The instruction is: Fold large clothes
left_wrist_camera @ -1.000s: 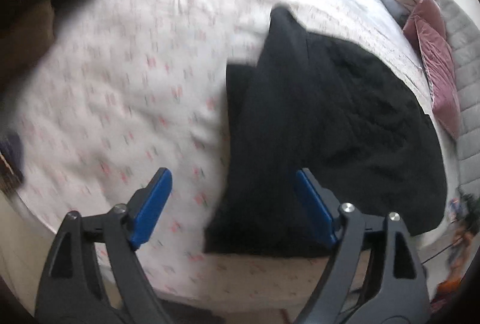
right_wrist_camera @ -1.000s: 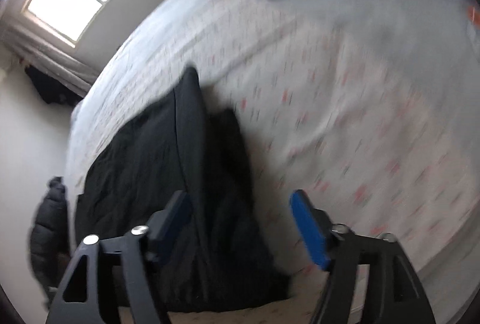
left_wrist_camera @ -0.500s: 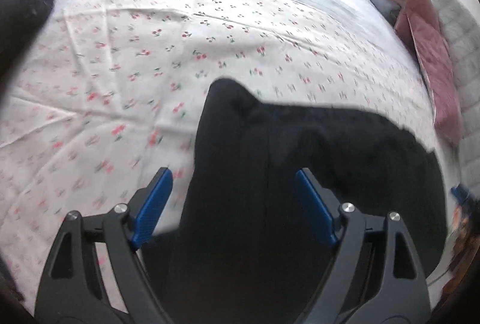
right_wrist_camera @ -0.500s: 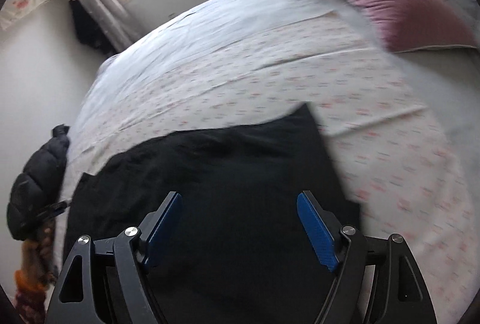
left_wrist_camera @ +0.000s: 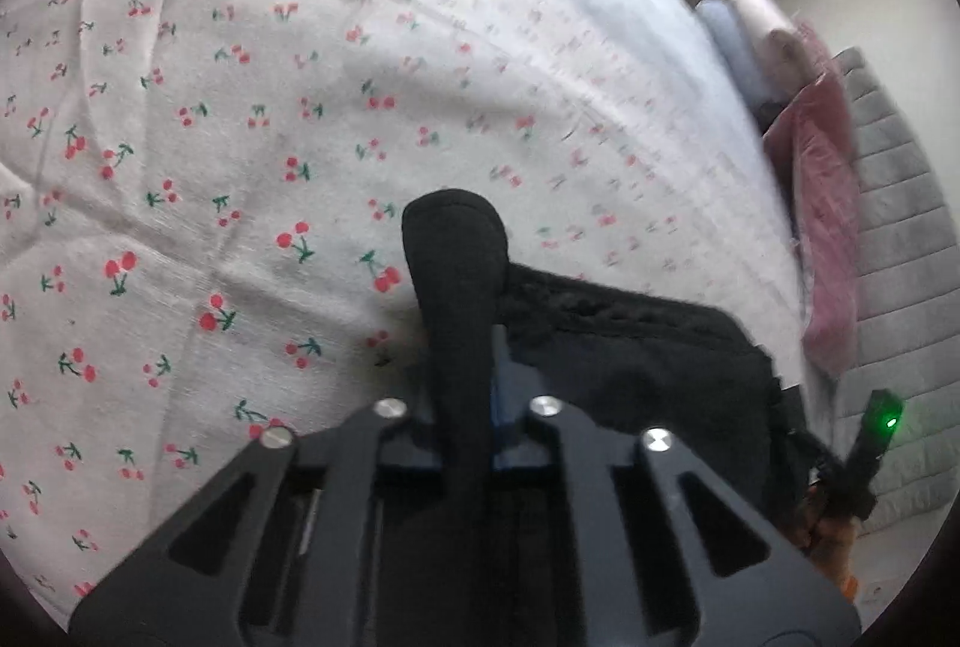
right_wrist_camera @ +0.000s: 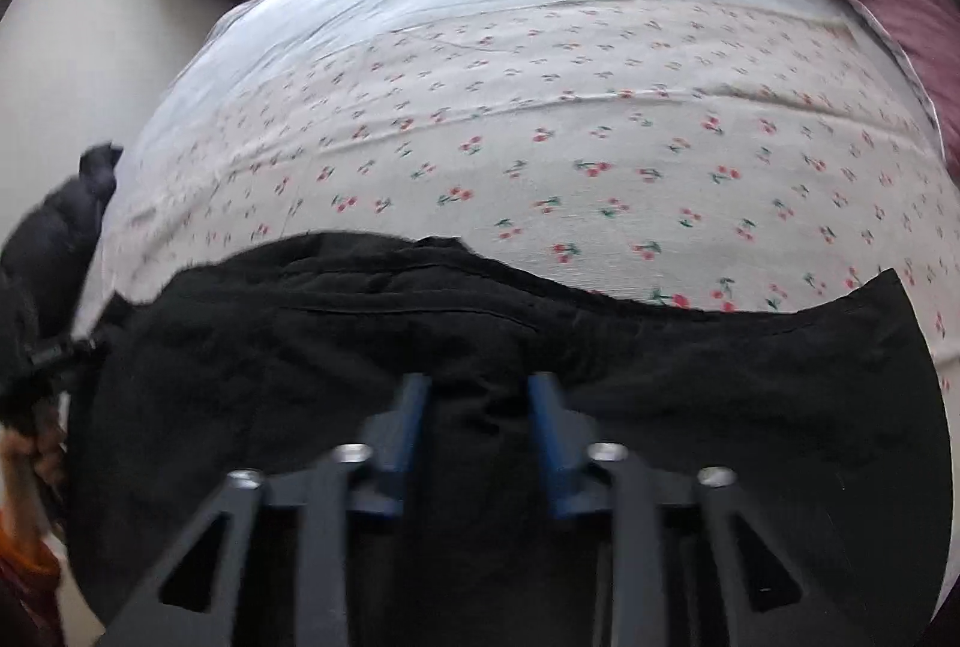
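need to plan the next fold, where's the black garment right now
The black garment lies along the near edge of the cherry-print bedsheet. The left gripper pinches a bunched fold of it; the right gripper is closing on its middle.

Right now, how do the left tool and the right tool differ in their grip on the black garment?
The left tool is shut tight, a narrow roll of the black garment sticking up past its tips; the right tool has its jaws closing with a gap left, a wide bunch between them. The left grips a corner by the cherry-print sheet; the right sits further within the cloth. Both point down at the same garment.
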`<state>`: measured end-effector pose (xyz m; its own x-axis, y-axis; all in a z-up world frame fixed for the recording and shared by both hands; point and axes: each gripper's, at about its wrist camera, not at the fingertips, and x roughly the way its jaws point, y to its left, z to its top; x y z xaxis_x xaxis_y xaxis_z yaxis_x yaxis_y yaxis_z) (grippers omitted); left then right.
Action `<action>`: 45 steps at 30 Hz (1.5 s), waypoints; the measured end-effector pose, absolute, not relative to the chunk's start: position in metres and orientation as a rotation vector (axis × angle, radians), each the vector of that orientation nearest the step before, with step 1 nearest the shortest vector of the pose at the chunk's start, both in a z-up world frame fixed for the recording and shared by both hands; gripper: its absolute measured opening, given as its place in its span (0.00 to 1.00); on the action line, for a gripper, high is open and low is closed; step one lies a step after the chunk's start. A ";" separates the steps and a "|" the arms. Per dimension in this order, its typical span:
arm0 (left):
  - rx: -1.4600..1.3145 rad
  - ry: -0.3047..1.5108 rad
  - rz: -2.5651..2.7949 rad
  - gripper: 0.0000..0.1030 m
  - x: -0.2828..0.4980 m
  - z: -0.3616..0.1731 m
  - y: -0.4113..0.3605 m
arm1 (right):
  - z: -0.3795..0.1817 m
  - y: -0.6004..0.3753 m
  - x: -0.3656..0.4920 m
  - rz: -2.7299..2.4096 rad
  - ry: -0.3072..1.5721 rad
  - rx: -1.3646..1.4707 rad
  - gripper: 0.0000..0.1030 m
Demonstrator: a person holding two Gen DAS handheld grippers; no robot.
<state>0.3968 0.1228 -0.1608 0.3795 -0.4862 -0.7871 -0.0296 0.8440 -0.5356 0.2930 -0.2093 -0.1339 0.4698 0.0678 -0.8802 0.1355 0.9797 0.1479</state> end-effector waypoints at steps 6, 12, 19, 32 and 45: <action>-0.581 0.936 -0.334 0.07 0.368 -0.121 0.143 | -0.091 -0.190 0.267 -0.090 0.869 0.097 0.04; -0.642 0.875 -0.218 0.08 0.369 -0.134 0.171 | -0.074 -0.171 0.296 -0.140 0.762 0.017 0.03; -0.538 1.016 -0.022 0.31 0.383 -0.161 0.167 | -0.110 -0.201 0.328 -0.230 0.891 0.147 0.10; -0.150 0.986 -0.422 0.58 0.327 -0.116 0.026 | -0.112 -0.077 0.271 0.162 0.996 -0.046 0.48; -0.108 1.053 -0.019 0.58 0.396 -0.160 0.117 | -0.132 -0.265 0.300 -0.321 1.027 -0.003 0.72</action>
<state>0.3955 0.1167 -0.1602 0.4952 -0.0674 -0.8661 -0.0359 0.9945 -0.0979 0.2998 -0.2651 -0.1320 0.4748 -0.2643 -0.8395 0.2614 0.9532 -0.1522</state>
